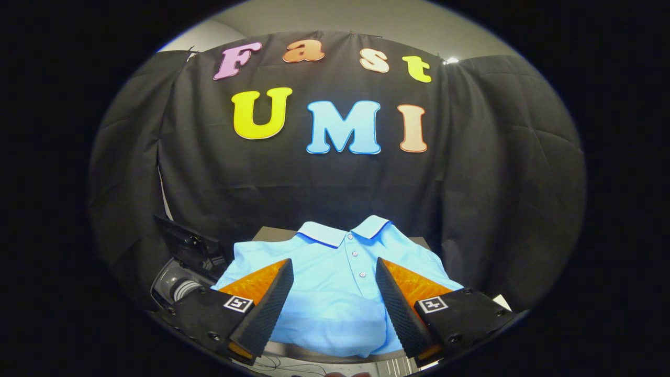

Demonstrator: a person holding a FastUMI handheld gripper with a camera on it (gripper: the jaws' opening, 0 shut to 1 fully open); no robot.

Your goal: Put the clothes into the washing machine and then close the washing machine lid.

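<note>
Jaws stand wide apart, gripper (334,293) poised over a folded light-blue polo shirt (340,293) with a dark-trimmed collar, nothing clamped. Shirt lies between and just ahead of the fingers on a dark tabletop (335,357). Left of the left finger: grey washing machine opening (175,285), black lid (186,242) raised.

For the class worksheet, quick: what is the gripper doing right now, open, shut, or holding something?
Gripper: open, holding nothing; its fingers are spread above the folded blue polo shirt, which shows between them.

Open air above the polo shirt (335,283) — raised washer lid (188,243) at left
</note>
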